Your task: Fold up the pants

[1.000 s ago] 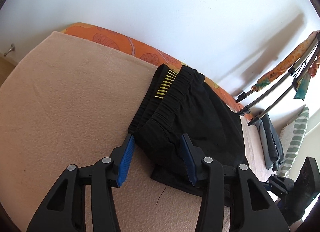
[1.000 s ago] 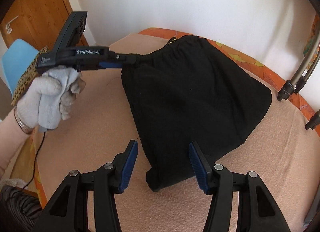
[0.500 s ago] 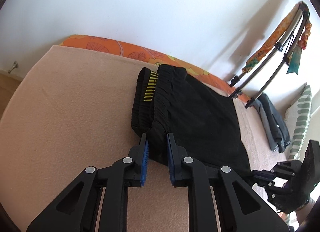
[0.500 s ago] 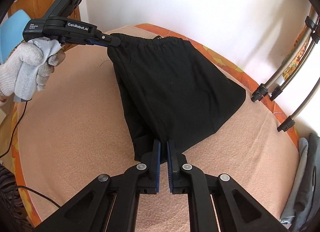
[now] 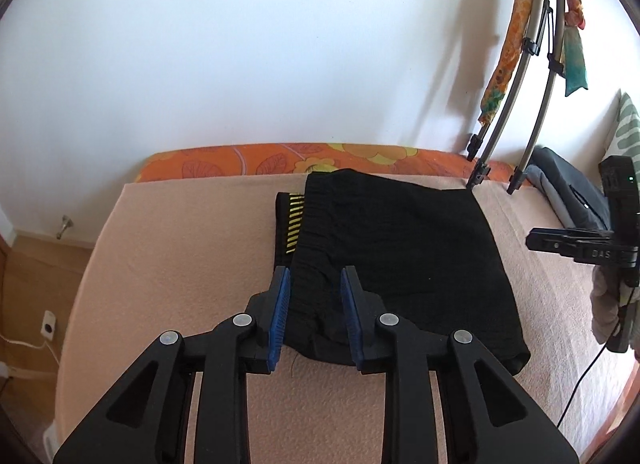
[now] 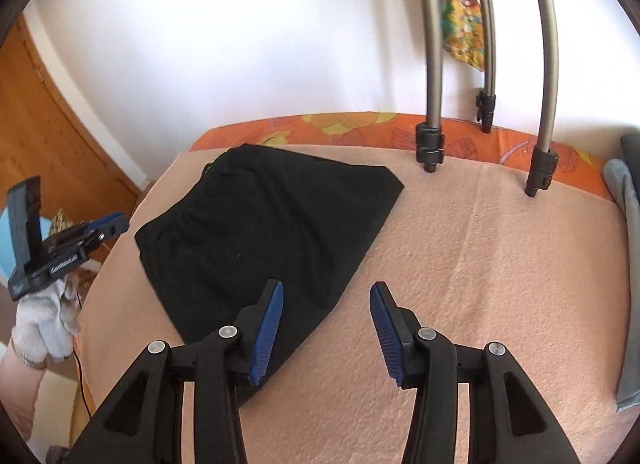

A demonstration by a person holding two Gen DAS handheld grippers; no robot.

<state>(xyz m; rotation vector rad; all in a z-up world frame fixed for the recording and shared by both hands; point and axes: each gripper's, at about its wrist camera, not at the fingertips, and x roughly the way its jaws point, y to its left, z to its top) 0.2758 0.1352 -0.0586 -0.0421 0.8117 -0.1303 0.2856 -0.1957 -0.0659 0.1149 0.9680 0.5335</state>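
Right wrist: rack legs (image 6: pixel 430 143) beside pants (image 6: pixel 264 232)

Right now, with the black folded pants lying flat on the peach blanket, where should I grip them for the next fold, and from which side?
Probably the elastic waistband corner of the black folded pants, nearest the left gripper. Come in from the near edge: the gathered band bunches up there. Both grippers' jaws are opening; the right gripper straddles only peach blanket.

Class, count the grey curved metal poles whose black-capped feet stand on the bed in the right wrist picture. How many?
3. Left pole; middle pole, its foot farther back near the wall; right pole, nearest the grey clothes. More may lie beyond the frame.
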